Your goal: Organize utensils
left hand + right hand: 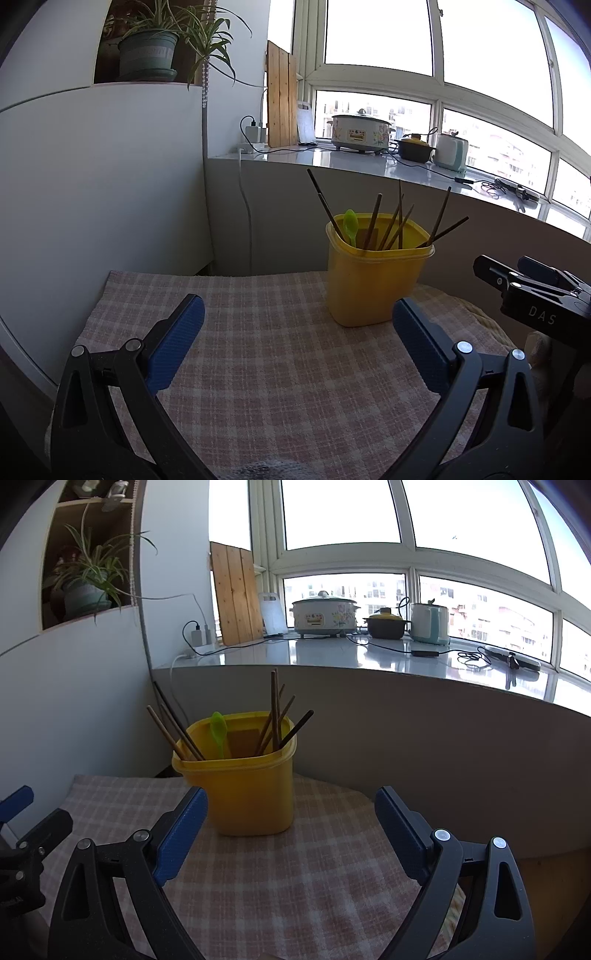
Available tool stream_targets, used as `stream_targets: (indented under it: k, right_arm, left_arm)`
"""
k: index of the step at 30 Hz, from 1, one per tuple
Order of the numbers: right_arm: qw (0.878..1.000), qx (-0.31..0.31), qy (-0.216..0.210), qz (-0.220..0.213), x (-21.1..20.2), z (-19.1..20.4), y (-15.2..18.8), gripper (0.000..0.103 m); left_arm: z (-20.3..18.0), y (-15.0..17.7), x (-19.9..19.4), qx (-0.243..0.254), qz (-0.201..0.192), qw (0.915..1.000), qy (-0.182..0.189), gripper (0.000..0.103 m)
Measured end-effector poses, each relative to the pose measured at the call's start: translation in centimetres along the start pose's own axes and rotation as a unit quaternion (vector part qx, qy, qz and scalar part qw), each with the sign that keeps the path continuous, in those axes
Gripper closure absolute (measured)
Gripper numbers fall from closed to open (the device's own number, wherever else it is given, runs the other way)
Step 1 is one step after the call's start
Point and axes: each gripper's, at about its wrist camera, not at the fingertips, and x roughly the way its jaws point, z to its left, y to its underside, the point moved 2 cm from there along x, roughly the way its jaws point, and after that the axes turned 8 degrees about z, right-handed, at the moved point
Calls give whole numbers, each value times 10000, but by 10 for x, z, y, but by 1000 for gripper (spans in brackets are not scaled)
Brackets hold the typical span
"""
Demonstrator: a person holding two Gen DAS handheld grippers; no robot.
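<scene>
Checked cloth (258, 332) covers the small surface at the bottom of both frames; behind it a grey wall rises to a windowsill carrying a floral cooker (325, 614), a dark pot (386, 626) and a pale kettle (430, 622). Potted plant (147, 51) in a wall niche, upper left of the left wrist frame.

Yellow container (247, 786) stands upright on the cloth, centre of the right wrist frame, right of centre in the left wrist frame. Inside it: a bundle of brown chopsticks (275, 712) leaning out in several directions, and one green spoon (218, 731) with its bowl upward, at the container's left side.

Left tongs (297, 332): jaws wide apart, nothing between them, hovering over bare cloth to the left of and nearer than the container. Right tongs (291, 830): jaws also wide apart, holding nothing; the container's base sits in line with the gap but beyond the tips, and I see no contact.

Progress, as judged: no loose utensil shows on the visible cloth, and everything I can count is already in the container. Collection looks finished or nearly so. Cloth areas hidden under the tongs and outside both frames cannot be checked. Possibly left: straightening the splayed chopsticks, or nothing.
</scene>
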Motion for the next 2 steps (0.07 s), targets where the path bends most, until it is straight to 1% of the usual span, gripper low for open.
stream_targets:
  k: [2]
  right_arm:
    - [10000,9,-5,15,1,0,0,11]
  left_arm:
    - [2,0,3,-13,23,10000,-19,0]
